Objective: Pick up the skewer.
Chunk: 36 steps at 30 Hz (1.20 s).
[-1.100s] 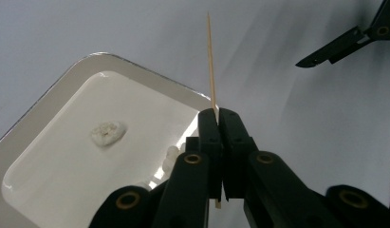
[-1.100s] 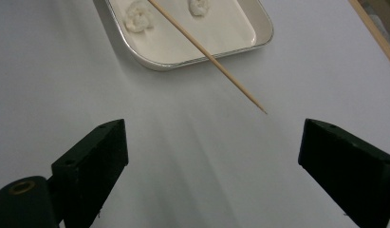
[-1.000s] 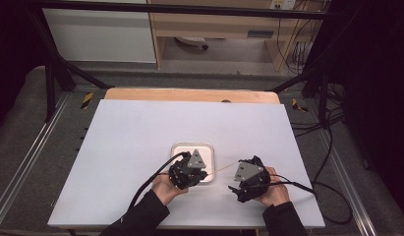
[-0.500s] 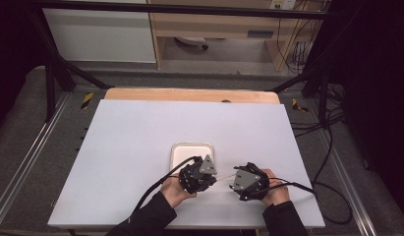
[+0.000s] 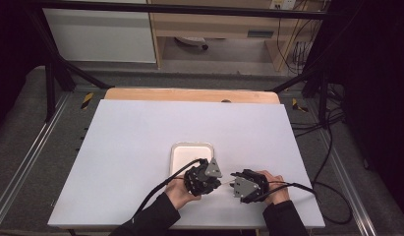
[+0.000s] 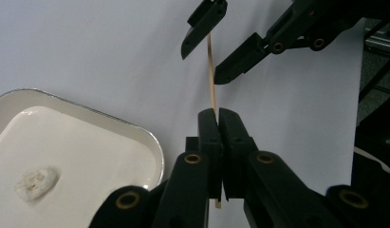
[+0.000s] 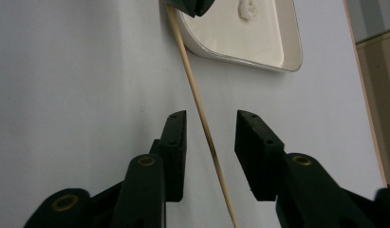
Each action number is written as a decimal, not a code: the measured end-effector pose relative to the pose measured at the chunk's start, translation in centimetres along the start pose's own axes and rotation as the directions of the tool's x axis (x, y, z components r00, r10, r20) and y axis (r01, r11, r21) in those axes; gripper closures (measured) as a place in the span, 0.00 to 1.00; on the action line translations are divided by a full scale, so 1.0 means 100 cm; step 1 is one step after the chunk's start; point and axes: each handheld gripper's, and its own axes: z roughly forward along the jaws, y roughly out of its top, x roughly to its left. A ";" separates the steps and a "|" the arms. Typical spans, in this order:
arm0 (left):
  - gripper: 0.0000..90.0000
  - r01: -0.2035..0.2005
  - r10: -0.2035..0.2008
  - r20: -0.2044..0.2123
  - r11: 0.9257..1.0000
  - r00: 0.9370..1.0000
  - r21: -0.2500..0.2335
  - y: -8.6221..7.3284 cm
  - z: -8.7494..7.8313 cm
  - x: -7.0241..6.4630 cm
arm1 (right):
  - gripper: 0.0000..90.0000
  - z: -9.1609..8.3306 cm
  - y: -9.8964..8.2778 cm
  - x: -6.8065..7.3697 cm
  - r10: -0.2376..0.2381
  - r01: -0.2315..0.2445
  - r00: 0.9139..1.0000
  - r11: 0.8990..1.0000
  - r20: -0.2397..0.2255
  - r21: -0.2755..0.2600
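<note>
The white bench [image 5: 140, 147] carries a shallow white tray [image 5: 182, 155] near the middle of its near edge, with a small pale lump [image 6: 37, 183] lying in it. Just right of the tray, the left hand-held gripper [image 6: 217, 118] has its jaws pressed together on a thin wooden stick [image 6: 211, 71]. The stick runs across to the right hand-held gripper [image 7: 209, 137], whose jaws stand apart on either side of it, not touching.
</note>
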 end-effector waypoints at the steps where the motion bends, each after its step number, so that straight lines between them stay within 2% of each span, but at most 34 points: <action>1: 0.98 -0.005 0.005 0.000 1.000 1.000 0.004 0.000 0.000 0.000 | 0.76 0.001 0.000 0.000 -0.010 0.010 1.000 1.000 0.001 0.001; 7: 0.98 -0.010 0.010 0.004 1.000 1.000 0.003 -0.001 0.000 -0.001 | 0.85 0.001 -0.001 0.003 -0.051 0.051 0.999 0.999 -0.012 0.007; 9: 0.98 -0.010 0.010 0.005 1.000 1.000 0.004 -0.001 0.000 -0.001 | 0.86 0.002 -0.001 0.003 -0.054 0.054 0.999 0.998 -0.010 0.012; 10: 0.98 -0.012 0.011 0.007 1.000 1.000 0.003 -0.001 0.000 0.000 | 0.89 0.002 -0.001 0.003 -0.079 0.080 0.997 0.997 -0.007 0.013; 14: 0.98 -0.006 0.006 0.009 1.000 1.000 0.003 -0.002 0.000 0.000 | 0.93 0.002 -0.002 0.003 -0.098 0.098 0.995 0.995 -0.001 0.016; 16: 0.98 -0.004 0.004 0.010 1.000 1.000 0.005 -0.003 0.000 0.000 | 0.94 0.001 -0.002 0.004 -0.097 0.097 0.995 0.995 -0.007 0.018; 21: 0.98 0.004 -0.004 0.016 1.000 1.000 0.005 -0.003 0.000 0.002 | 0.97 0.001 -0.001 0.004 -0.142 0.142 0.990 0.990 -0.007 0.017; 27: 0.97 0.023 -0.023 0.009 1.000 1.000 0.019 -0.003 -0.001 0.006 | 0.99 0.000 -0.001 0.004 -0.160 0.161 0.987 0.987 -0.020 0.024; 29: 0.92 0.028 -0.028 -0.004 0.999 1.000 0.043 -0.003 -0.001 0.010 | 0.99 0.000 -0.001 0.004 -0.163 0.164 0.986 0.986 -0.017 0.031; 31: 0.89 0.030 -0.030 -0.009 0.998 1.000 0.046 -0.004 -0.001 0.010 | 0.99 -0.001 -0.001 0.004 -0.163 0.163 0.987 0.986 -0.016 0.038; 32: 0.83 0.029 -0.029 -0.010 0.998 1.000 0.053 -0.004 -0.001 0.011 | 0.99 -0.001 -0.002 0.003 -0.168 0.168 0.986 0.985 -0.013 0.048; 36: 0.76 0.024 -0.023 -0.004 0.995 1.000 0.095 -0.002 -0.001 0.014 | 0.99 -0.001 -0.001 0.002 -0.180 0.181 0.983 0.982 -0.017 0.058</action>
